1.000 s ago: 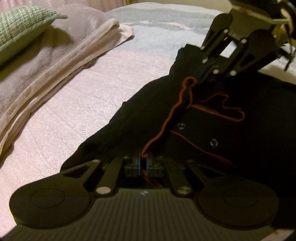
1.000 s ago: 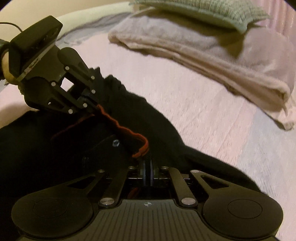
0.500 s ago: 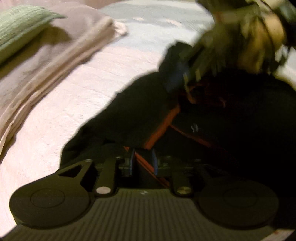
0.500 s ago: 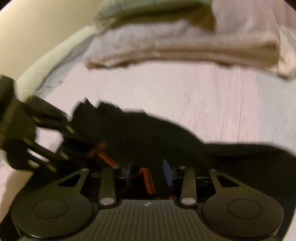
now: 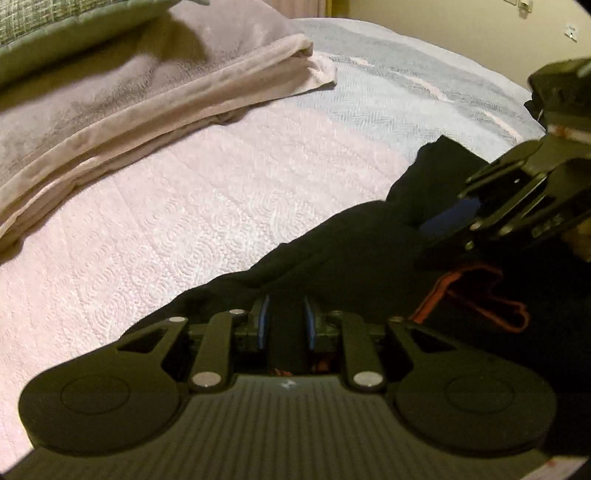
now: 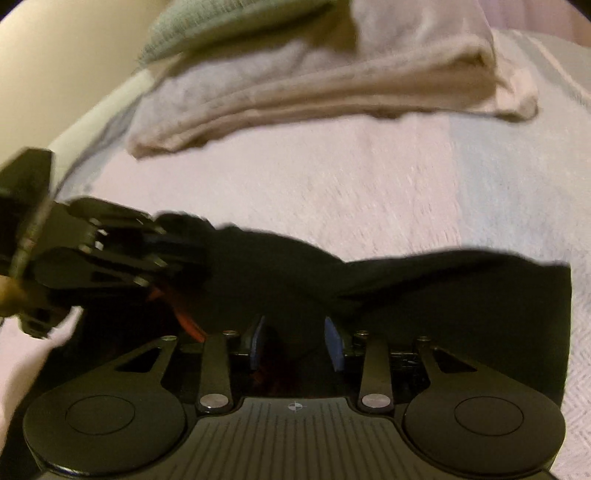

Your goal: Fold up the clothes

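- Lying nearest in both wrist views, a black garment (image 5: 351, 240) with orange trim (image 5: 480, 291) is spread across the near part of the bed, its cloth reaching right up to both grippers.
- The left gripper (image 5: 286, 325) is seen with its blue pads (image 5: 263, 325) set apart; dark cloth fills the gap between them, but no clamping on it can be made out.
- The right gripper (image 6: 295, 343) is likewise seen with its jaws parted, the blue pads (image 6: 334, 343) standing clear of each other above the black cloth.
- In the left wrist view the right gripper (image 5: 454, 218) is found at the right edge, over the garment's far side, near a raised fold of cloth.
- In the right wrist view the left gripper (image 6: 166, 247) is blurred at the left edge, at the garment's edge; whether cloth is touched there cannot be told.
- A strip of the orange trim (image 6: 188, 321) is shown just left of the right gripper's pads.
- No containers are shown.
- The garment is carried by a pale pink quilted bedspread (image 5: 166, 221), which gives way to a grey-blue woven cover (image 5: 388, 96) farther off.
- A folded beige blanket (image 5: 147, 107) is laid across the far side of the bed, well apart from the garment.
- A green checked cushion (image 5: 55, 22) is rested on top of the blanket.
- A cream wall (image 5: 443, 22) is seen beyond the bed.
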A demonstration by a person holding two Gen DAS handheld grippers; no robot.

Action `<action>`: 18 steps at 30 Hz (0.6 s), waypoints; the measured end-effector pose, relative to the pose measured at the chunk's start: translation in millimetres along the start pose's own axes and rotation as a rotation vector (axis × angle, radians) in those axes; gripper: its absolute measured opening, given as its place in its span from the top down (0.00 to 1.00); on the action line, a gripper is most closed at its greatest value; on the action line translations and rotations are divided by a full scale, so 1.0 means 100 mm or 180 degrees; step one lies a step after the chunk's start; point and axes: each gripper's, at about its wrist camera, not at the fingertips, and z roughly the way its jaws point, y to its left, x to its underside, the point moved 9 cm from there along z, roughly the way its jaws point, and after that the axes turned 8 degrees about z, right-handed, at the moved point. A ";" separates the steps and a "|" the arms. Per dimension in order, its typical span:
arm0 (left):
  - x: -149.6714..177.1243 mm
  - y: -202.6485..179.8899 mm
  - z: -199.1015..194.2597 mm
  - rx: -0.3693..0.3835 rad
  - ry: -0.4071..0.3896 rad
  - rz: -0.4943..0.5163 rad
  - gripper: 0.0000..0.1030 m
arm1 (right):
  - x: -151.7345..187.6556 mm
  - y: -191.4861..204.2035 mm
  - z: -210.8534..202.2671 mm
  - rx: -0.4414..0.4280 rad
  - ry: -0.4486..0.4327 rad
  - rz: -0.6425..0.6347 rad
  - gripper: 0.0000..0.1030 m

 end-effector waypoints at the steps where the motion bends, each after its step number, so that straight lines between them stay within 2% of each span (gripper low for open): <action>1: 0.00 -0.01 -0.06 -0.0021 0.0005 0.0005 0.84 | 0.00 0.02 -0.05 0.0010 -0.0018 0.0014 0.68; 4: 0.03 -0.07 -0.32 -0.0099 0.0013 0.0036 0.82 | 0.03 0.13 -0.37 0.0063 -0.0111 0.0021 0.68; 8: 0.19 -0.28 -0.81 -0.0170 0.0044 -0.0125 0.81 | 0.30 0.35 -0.89 0.0111 -0.0074 -0.0021 0.67; 12: 0.52 -0.66 -1.40 -0.0224 0.0149 -0.0223 0.72 | 0.75 0.62 -1.37 0.0241 0.0040 -0.0312 0.56; 14: 0.76 -0.92 -1.71 -0.0263 0.0239 -0.0188 0.70 | 1.05 0.73 -1.59 0.0299 0.0117 -0.0475 0.49; 16: 1.02 -1.16 -1.98 -0.0307 0.0355 -0.0166 0.64 | 1.39 0.83 -1.76 0.0311 0.0231 -0.0615 0.47; 18: 1.26 -1.41 -2.24 -0.0355 0.0450 -0.0142 0.52 | 1.78 0.98 -1.91 0.0316 0.0361 -0.0830 0.47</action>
